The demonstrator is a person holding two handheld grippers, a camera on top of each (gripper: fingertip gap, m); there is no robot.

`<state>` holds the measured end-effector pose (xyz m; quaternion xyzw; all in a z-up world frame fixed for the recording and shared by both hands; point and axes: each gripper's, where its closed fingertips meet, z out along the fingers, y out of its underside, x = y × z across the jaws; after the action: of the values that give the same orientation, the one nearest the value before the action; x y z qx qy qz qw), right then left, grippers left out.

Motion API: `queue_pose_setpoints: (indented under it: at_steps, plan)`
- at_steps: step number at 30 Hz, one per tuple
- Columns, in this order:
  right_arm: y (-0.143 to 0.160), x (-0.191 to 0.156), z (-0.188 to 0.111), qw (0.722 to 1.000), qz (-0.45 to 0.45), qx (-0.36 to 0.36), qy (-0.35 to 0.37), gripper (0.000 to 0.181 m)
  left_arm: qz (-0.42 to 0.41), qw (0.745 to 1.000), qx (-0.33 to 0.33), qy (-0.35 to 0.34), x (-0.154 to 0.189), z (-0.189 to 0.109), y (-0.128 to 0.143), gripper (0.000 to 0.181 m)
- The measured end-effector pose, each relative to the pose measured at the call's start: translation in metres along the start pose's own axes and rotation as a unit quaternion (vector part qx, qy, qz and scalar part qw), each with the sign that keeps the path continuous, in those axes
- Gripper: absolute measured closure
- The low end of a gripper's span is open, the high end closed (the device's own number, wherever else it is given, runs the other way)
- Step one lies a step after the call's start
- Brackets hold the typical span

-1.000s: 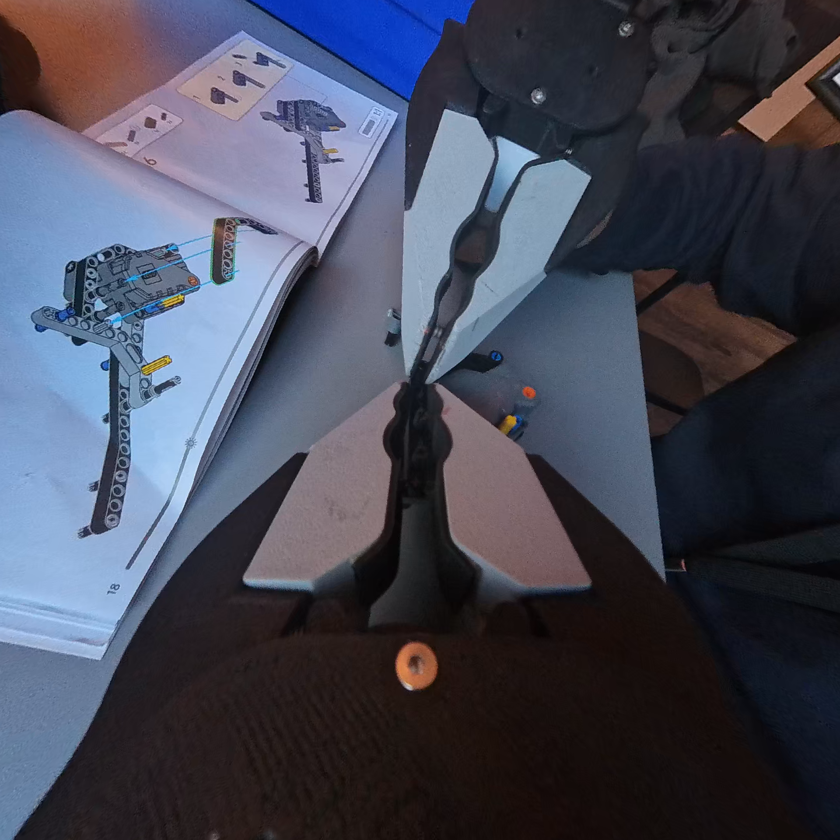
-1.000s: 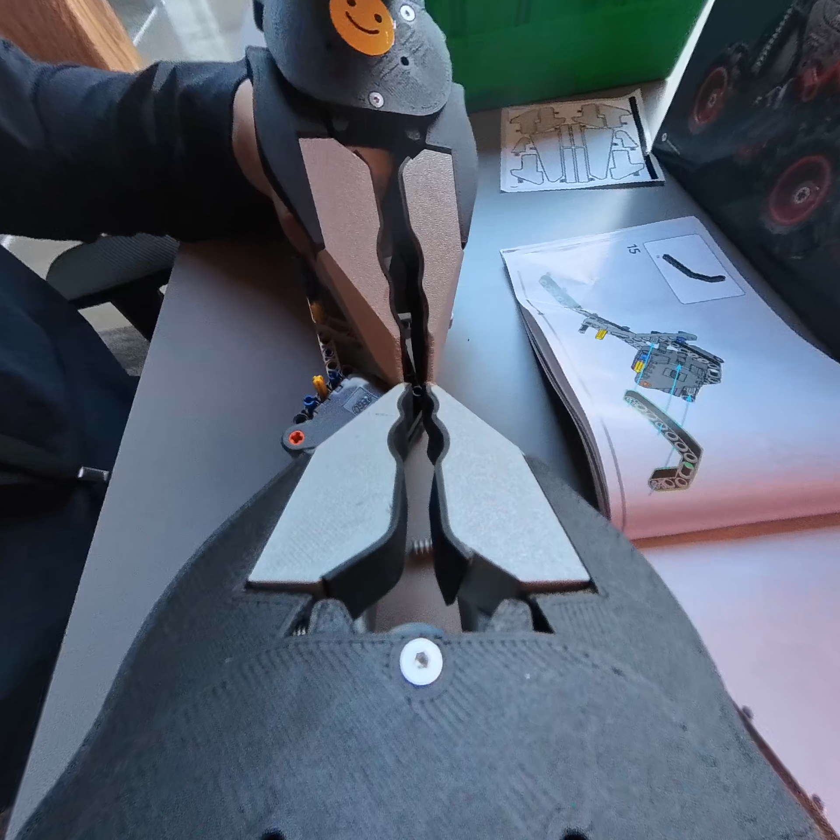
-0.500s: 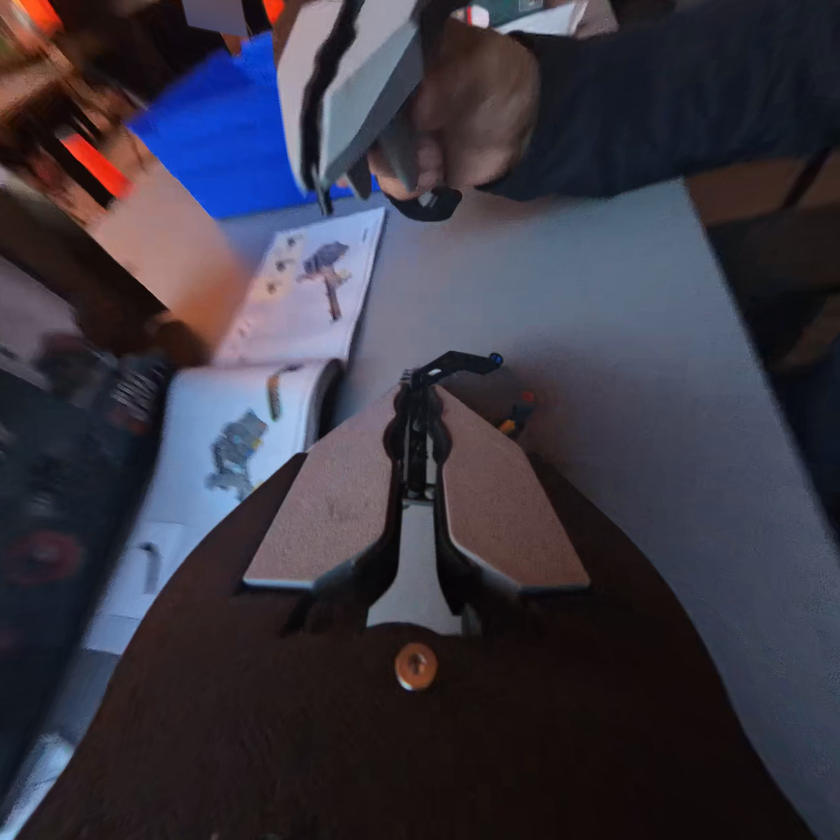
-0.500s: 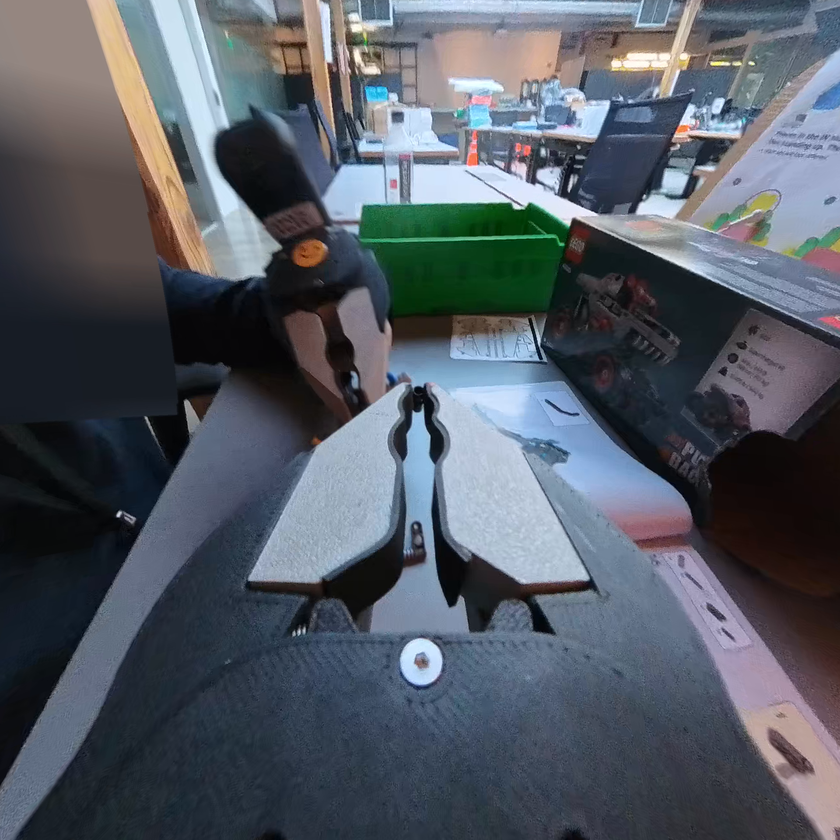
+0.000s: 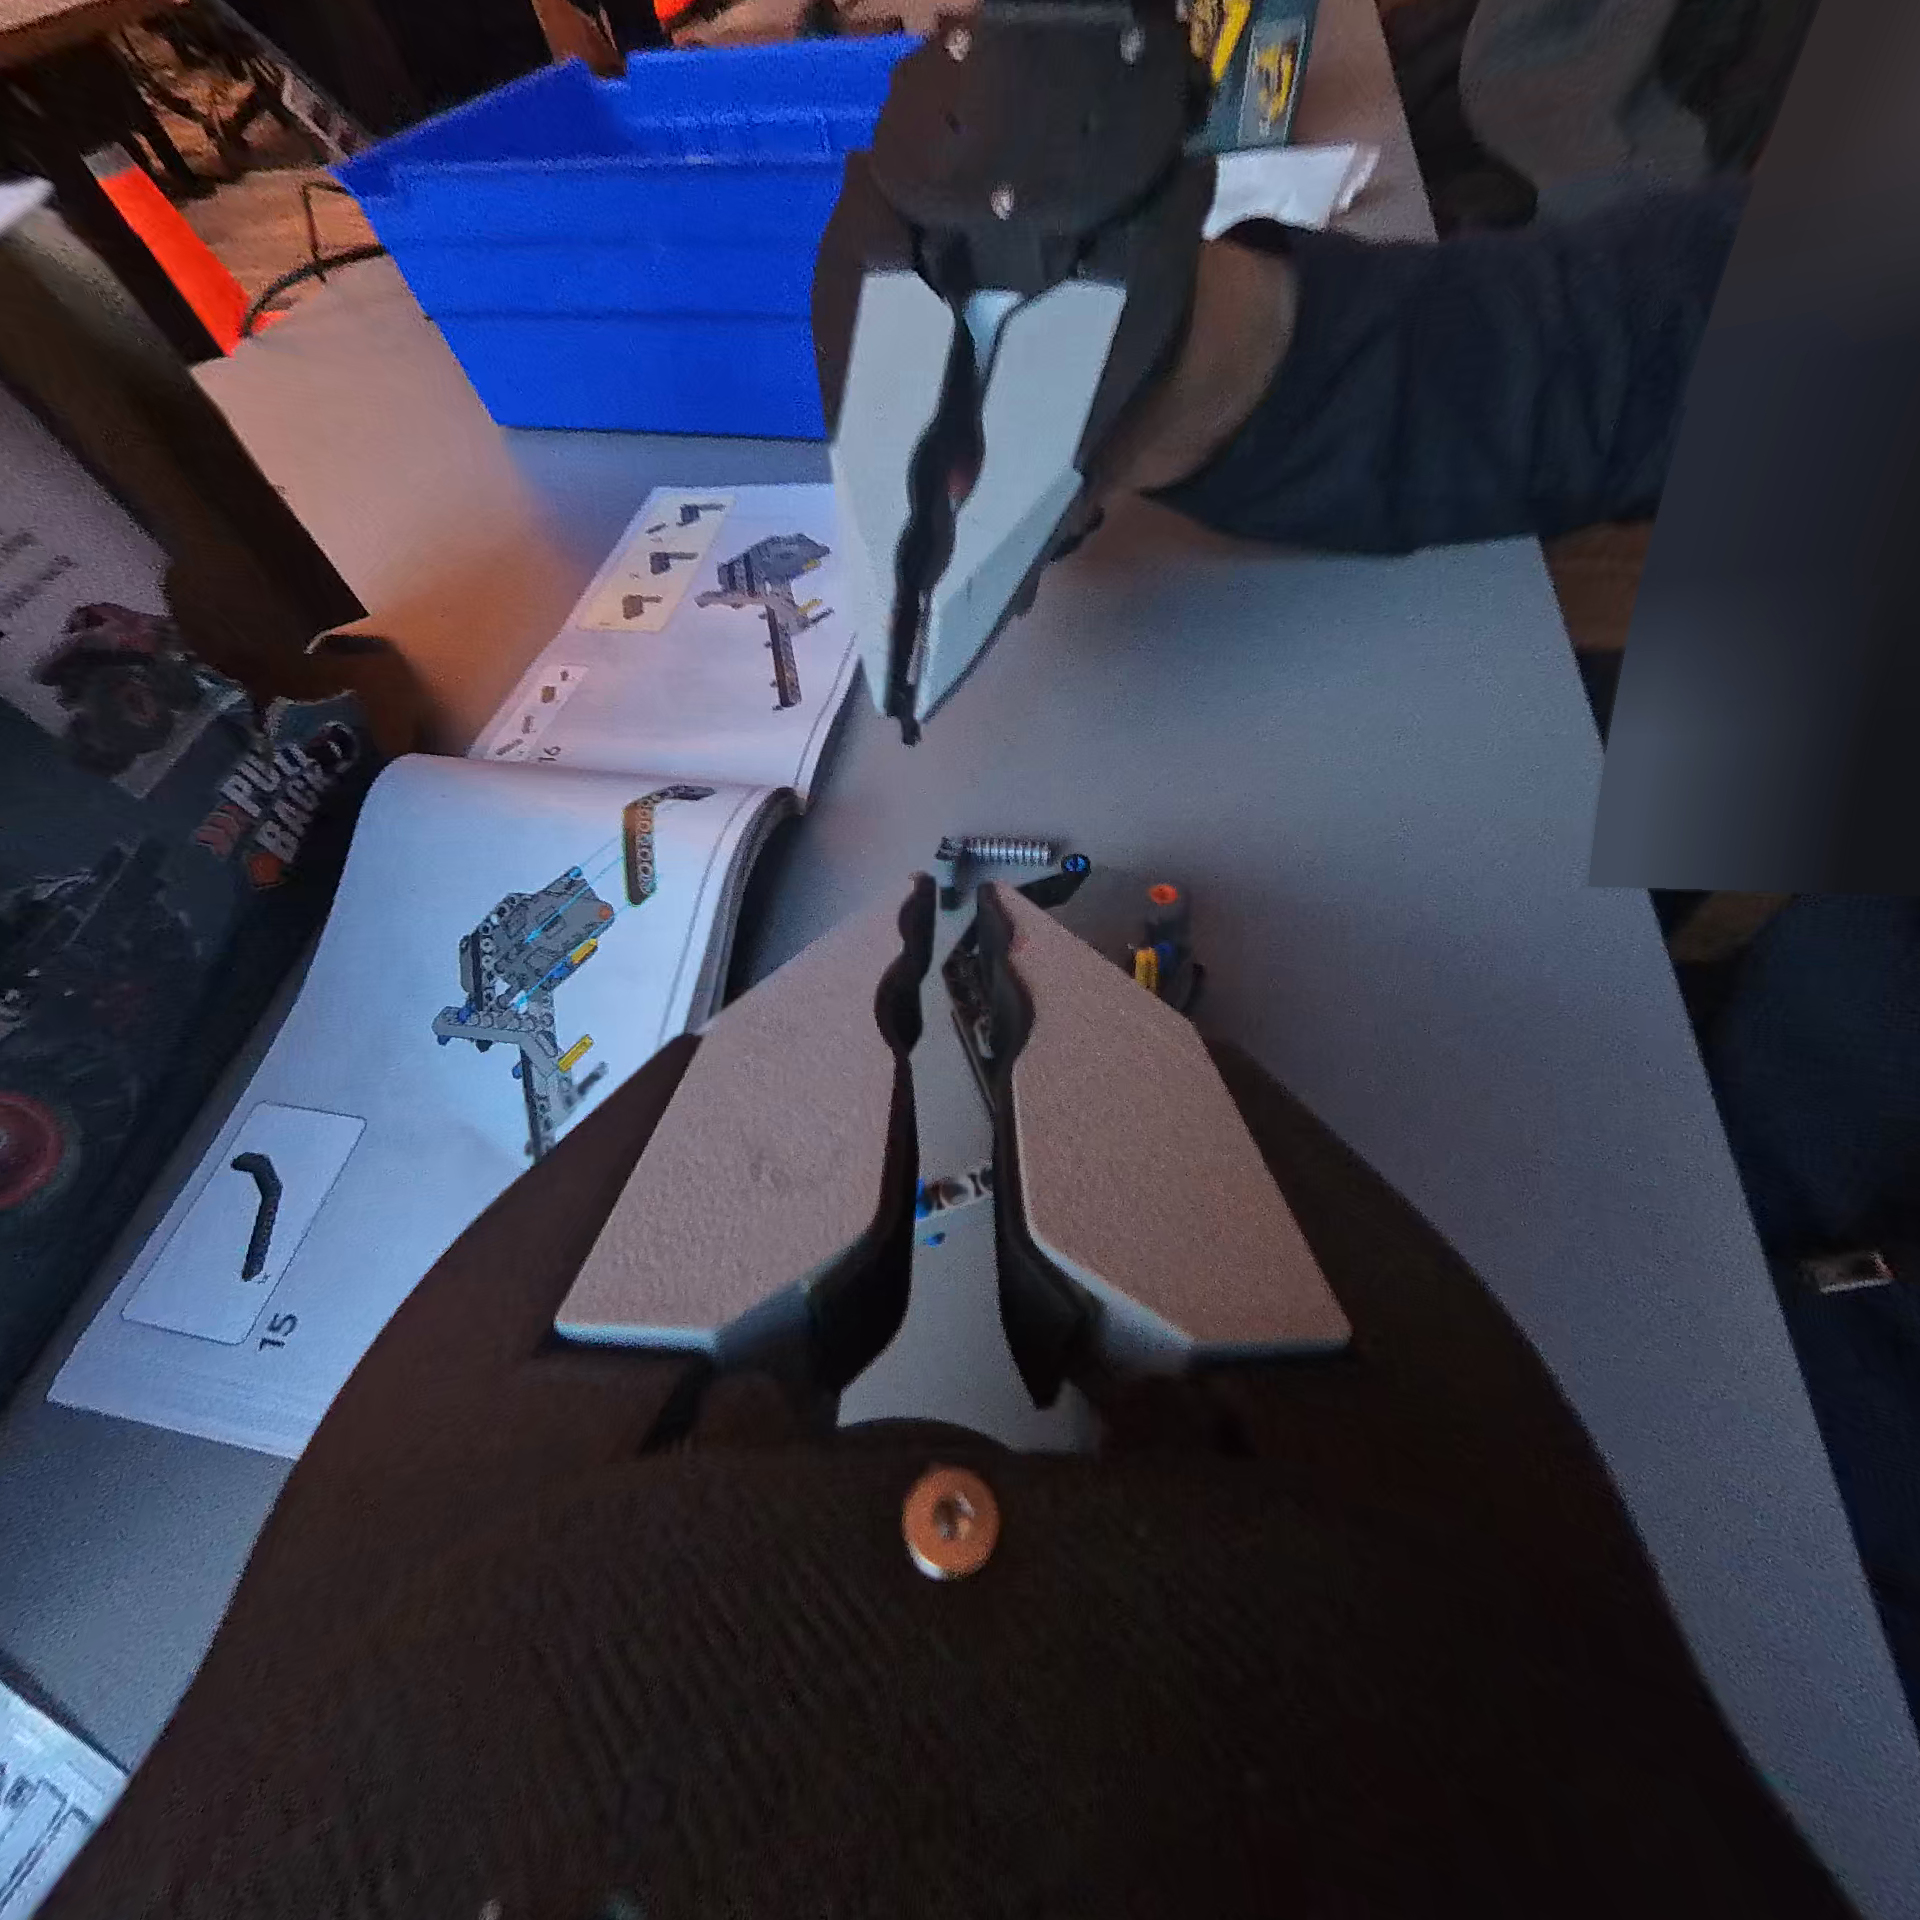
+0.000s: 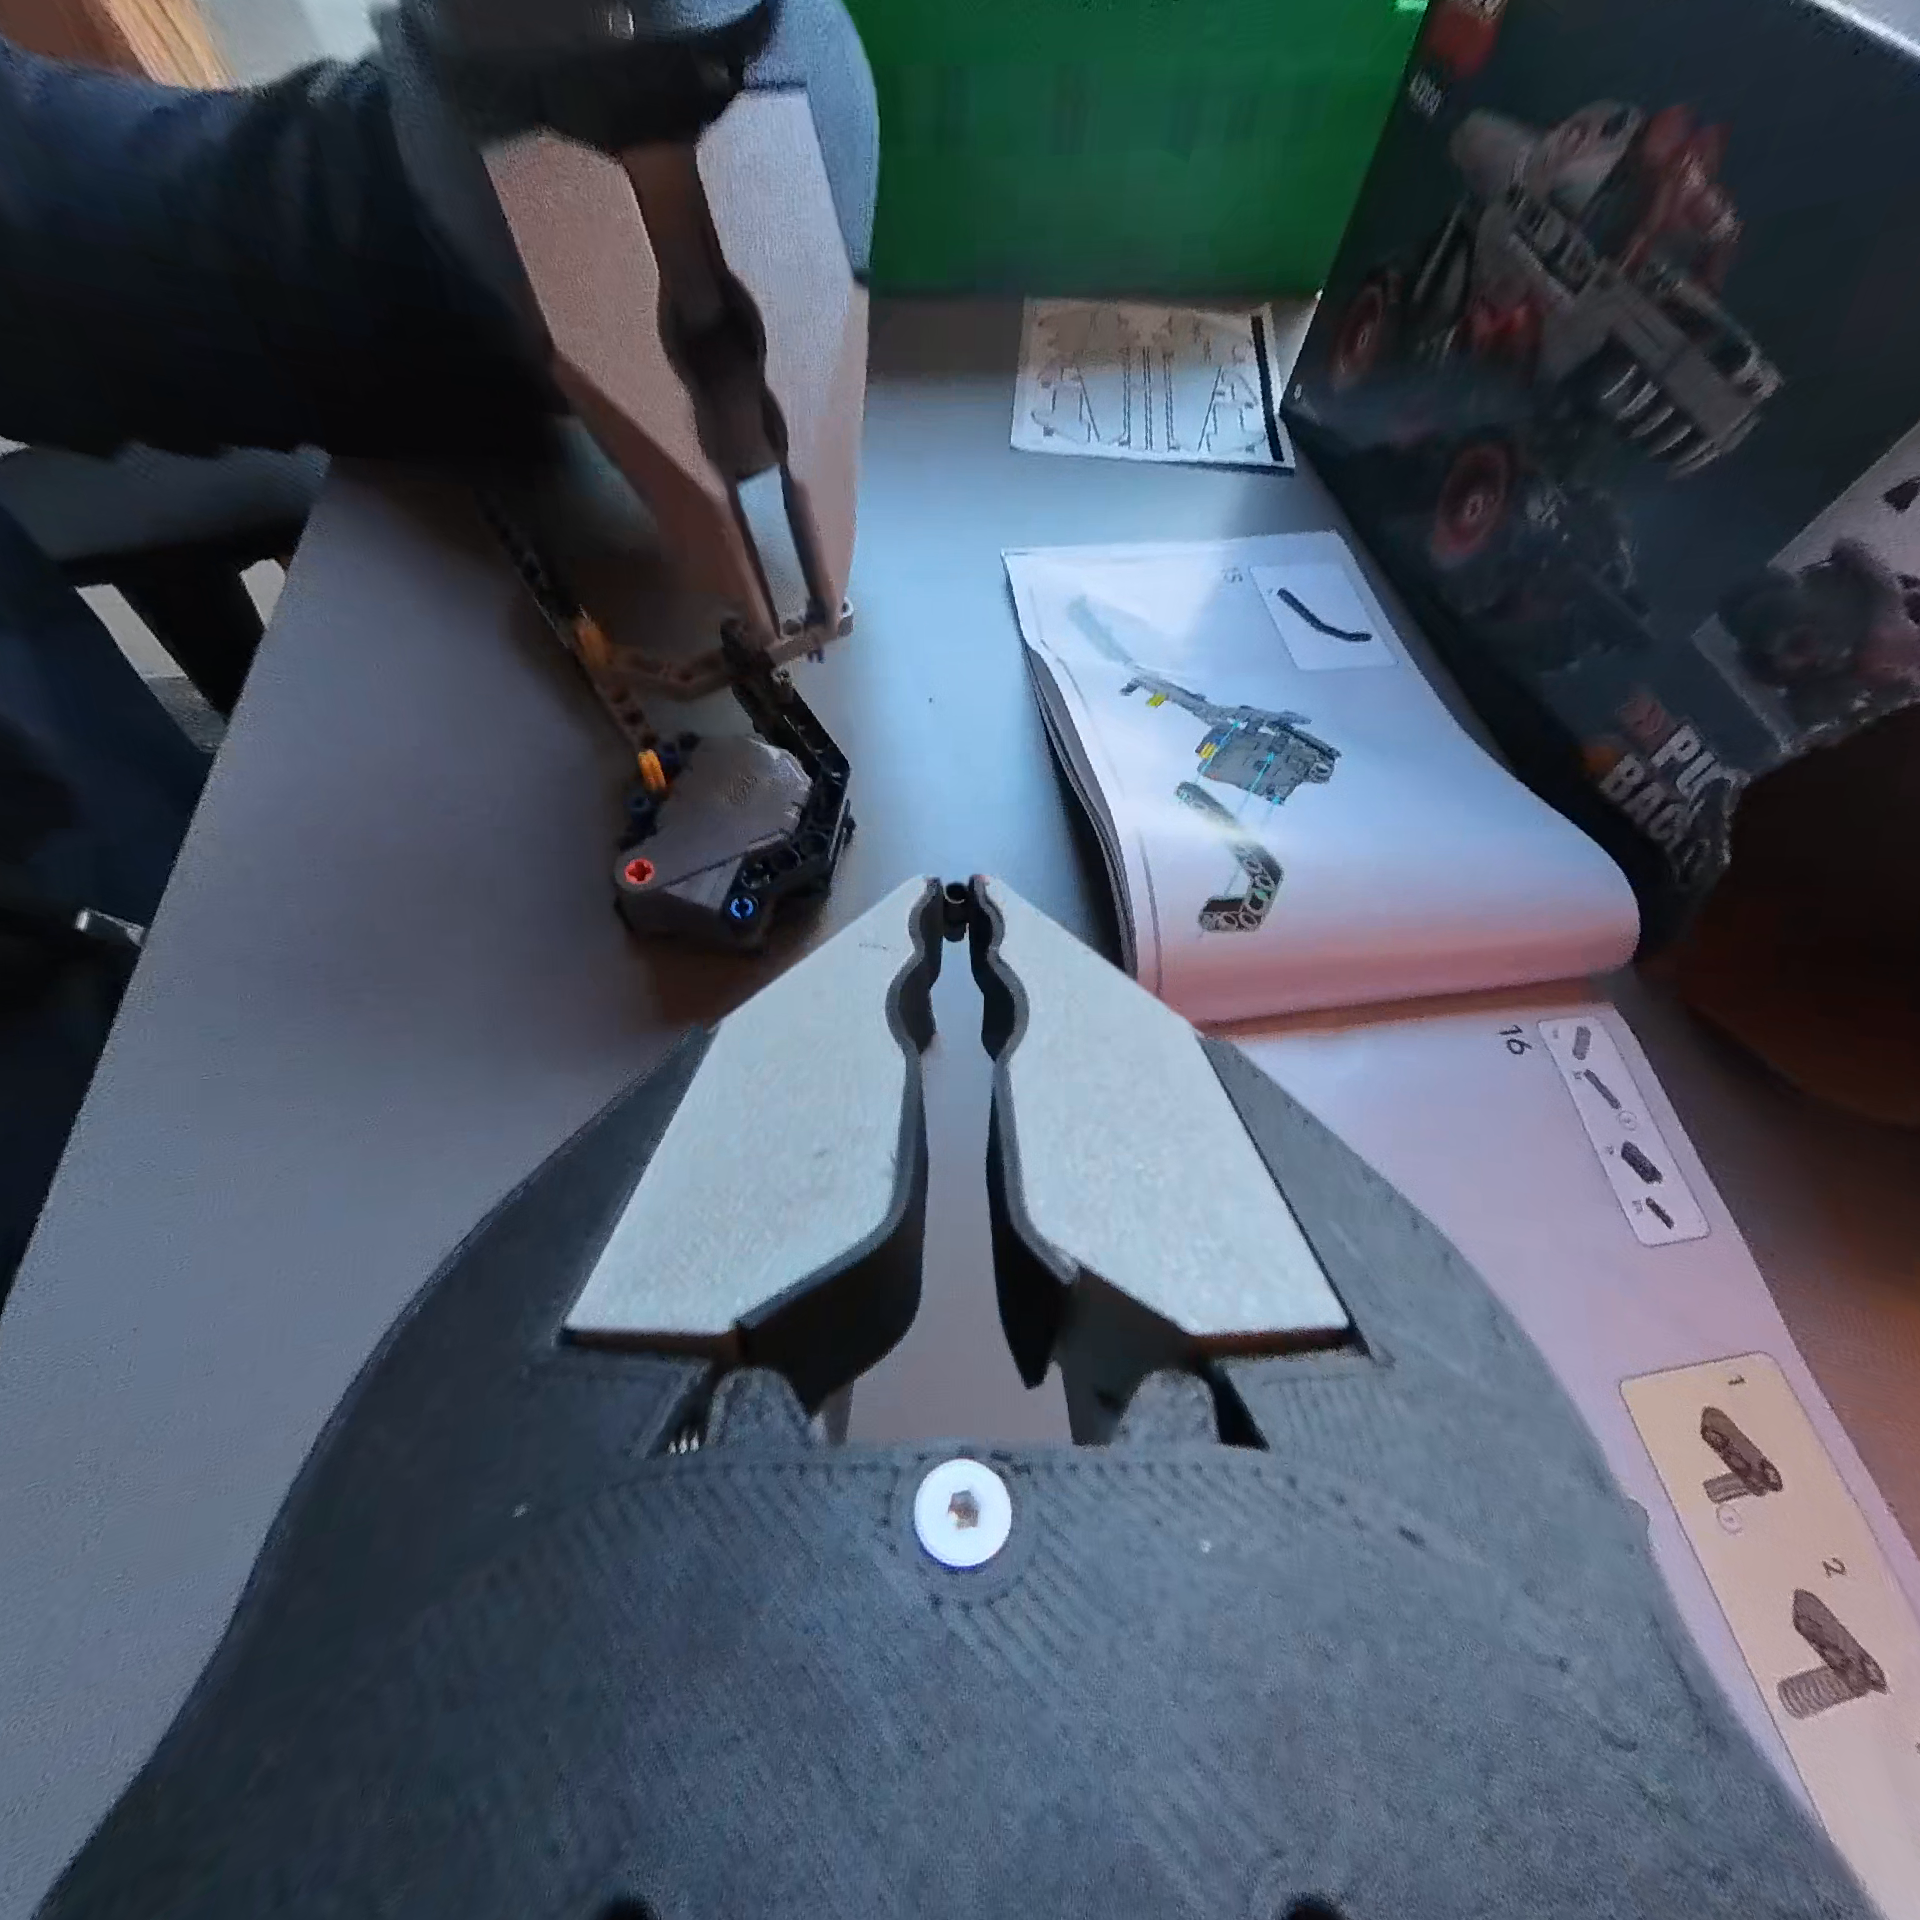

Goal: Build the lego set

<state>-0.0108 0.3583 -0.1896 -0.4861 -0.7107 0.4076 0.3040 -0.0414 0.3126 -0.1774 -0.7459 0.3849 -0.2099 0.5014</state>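
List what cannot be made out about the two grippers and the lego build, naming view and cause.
1. Left gripper: grip on the lego assembly unclear; self-hidden in left wrist view, blurred in right wrist view.
2. Small black piece in right gripper: too small to identify, right wrist view.
3. Green bin: contents cut off by top edge, right wrist view.

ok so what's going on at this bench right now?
A person is building a lego set with two handheld grippers. The right gripper pinches a small black pin at the tips of its jaws, above the table. The left gripper has its jaws slightly apart around a beam of the partly built assembly, which rests on the table. The instruction booklet lies open beside it, and a small spring part sits loose nearby.
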Motion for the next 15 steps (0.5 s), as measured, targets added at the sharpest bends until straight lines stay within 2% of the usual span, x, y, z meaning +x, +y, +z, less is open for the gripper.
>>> queue_pose_setpoints:
  at_steps: [5, 8, 10, 15]
  plan:
    - [0.019, 0.015, -0.011, 0.999, 0.015, -0.042, 0.027, 0.180, -0.067, 0.998, 0.016, -0.009, -0.019, -0.012, -0.002, 0.167]
    - [0.017, 0.024, -0.022, 0.998, 0.020, -0.030, 0.047, 0.179, -0.097, 0.995, 0.015, -0.007, -0.027, -0.014, 0.001, 0.165]
    - [0.008, 0.026, -0.031, 0.998, 0.034, 0.001, 0.046, 0.180, -0.118, 0.993, 0.007, 0.002, -0.029, -0.013, 0.002, 0.164]
    - [-0.022, 0.027, -0.053, 0.984, 0.117, 0.132, -0.007, 0.180, -0.139, 0.989, -0.046, 0.033, -0.025, 0.006, 0.002, 0.161]
